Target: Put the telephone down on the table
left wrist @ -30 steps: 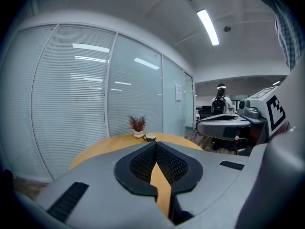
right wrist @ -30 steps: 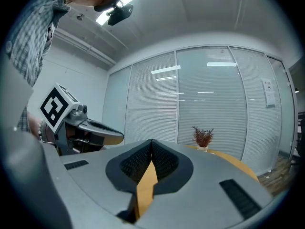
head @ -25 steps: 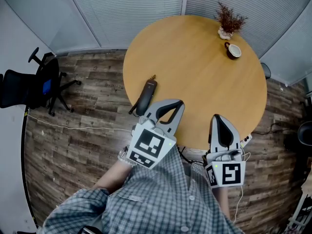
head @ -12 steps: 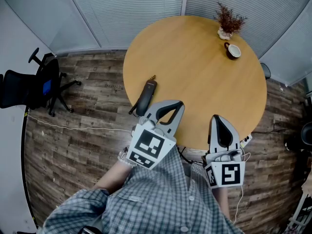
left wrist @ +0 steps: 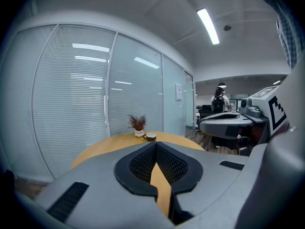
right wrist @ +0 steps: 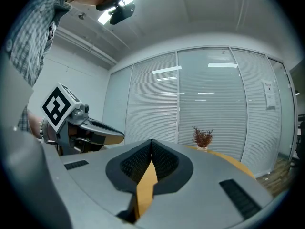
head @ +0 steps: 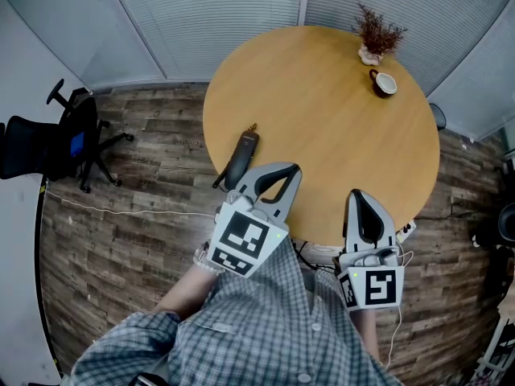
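A black telephone handset point(head: 240, 158) lies flat on the round wooden table point(head: 322, 111), close to its near-left edge, with its cord hanging off the rim. My left gripper point(head: 295, 169) hovers over the table's near edge, just right of the handset and apart from it. In the left gripper view its jaws point(left wrist: 155, 143) are shut with nothing between them. My right gripper point(head: 359, 192) stays at the table's near rim, farther right. It is shut and empty too point(right wrist: 151, 141). The handset shows in neither gripper view.
A dried plant in a small pot point(head: 378, 34) and a dark cup point(head: 385, 84) stand at the table's far right. A black office chair point(head: 48, 143) sits on the wooden floor at left. Glass walls with blinds point(head: 209, 14) run behind the table.
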Tool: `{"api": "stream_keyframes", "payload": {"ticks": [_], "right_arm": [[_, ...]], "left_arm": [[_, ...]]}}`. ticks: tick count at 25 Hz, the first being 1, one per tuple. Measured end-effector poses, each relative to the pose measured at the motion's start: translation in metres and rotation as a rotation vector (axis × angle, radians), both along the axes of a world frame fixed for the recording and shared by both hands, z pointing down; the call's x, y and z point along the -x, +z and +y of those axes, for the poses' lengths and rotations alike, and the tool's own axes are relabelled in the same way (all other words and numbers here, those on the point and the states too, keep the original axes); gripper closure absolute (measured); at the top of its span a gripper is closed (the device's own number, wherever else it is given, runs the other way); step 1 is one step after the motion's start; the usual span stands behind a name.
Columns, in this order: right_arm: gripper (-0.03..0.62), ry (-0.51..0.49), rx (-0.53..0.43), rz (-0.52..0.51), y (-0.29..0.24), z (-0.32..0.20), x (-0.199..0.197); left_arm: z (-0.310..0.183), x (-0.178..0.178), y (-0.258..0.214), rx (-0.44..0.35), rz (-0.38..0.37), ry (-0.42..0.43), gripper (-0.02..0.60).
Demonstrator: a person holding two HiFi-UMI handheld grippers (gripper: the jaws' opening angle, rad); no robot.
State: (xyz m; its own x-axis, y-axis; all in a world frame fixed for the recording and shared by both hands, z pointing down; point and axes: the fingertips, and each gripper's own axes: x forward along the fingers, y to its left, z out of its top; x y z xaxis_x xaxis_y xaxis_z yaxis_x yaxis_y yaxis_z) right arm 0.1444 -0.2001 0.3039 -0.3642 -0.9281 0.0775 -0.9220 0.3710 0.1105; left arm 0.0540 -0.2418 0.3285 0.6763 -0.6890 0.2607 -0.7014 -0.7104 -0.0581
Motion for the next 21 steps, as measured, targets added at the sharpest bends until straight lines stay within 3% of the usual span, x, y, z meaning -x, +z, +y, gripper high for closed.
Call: {"api": "stream_keyframes", "payload": {"ticks": [21], "right_arm": [[0.585,-0.027,0.006,-0.003,0.001,0.003,0.011]], "left_arm": [[0.003,0.01,0.002,0.003,-0.002,-0.022,0.572]]}}
